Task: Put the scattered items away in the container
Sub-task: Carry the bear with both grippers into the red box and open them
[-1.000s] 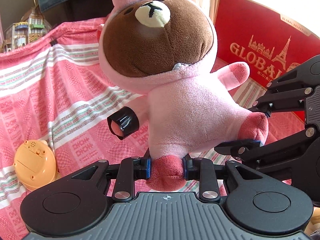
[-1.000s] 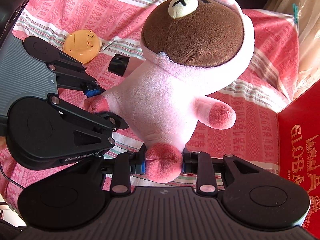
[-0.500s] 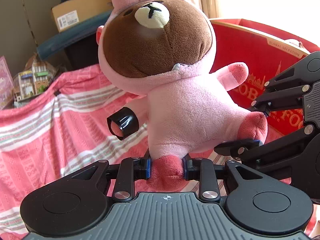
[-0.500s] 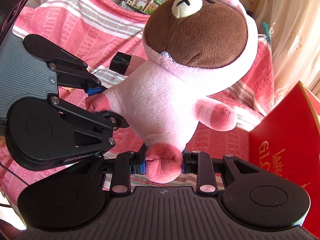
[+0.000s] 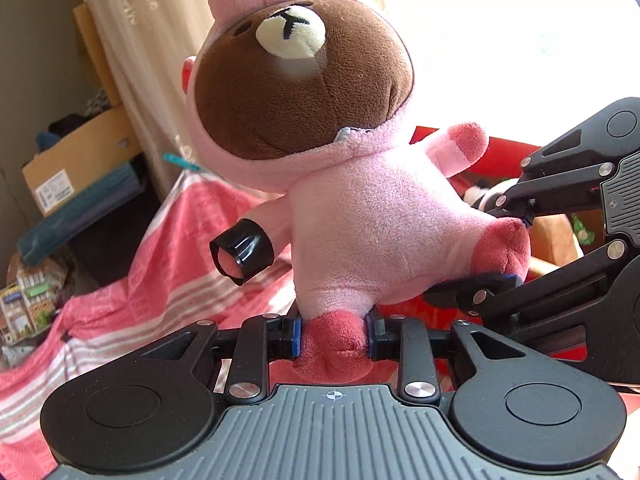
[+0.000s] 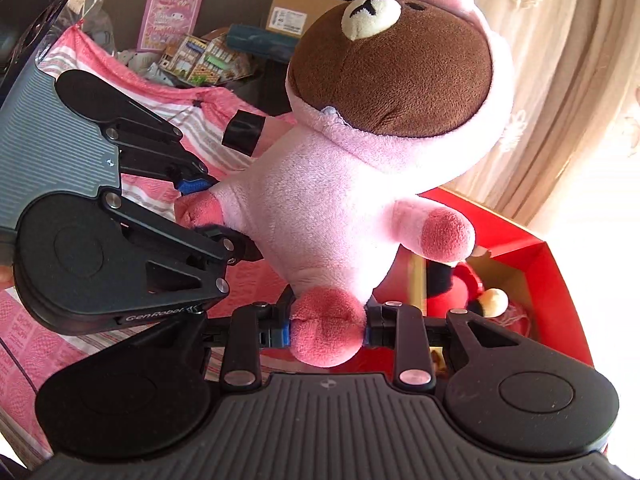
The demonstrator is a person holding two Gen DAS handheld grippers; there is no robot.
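Note:
A plush bear (image 5: 360,216) in a pink hooded suit hangs upright in the air, held by both feet. My left gripper (image 5: 334,340) is shut on one dark-pink foot. In the same view my right gripper (image 5: 506,248) clamps the other foot from the right. The right wrist view shows the same plush bear (image 6: 320,200), with the right gripper (image 6: 326,332) shut on the near foot and the left gripper (image 6: 196,208) on the far one. A black band (image 5: 242,250) wraps one arm. The open red box (image 6: 560,280) lies just behind and below the bear.
Inside the red box lies a red plush toy (image 6: 456,288). A pink striped cloth (image 5: 160,280) covers the surface below. Behind it stand a cardboard box (image 5: 76,168), a paper toy house (image 6: 200,60) and a pink gift bag (image 6: 170,12). A curtain (image 6: 560,80) hangs at the right.
Both grippers have carried the bear up and over toward the red box, whose inside now shows. The orange toy on the cloth has dropped out of view. Both grips are unchanged.

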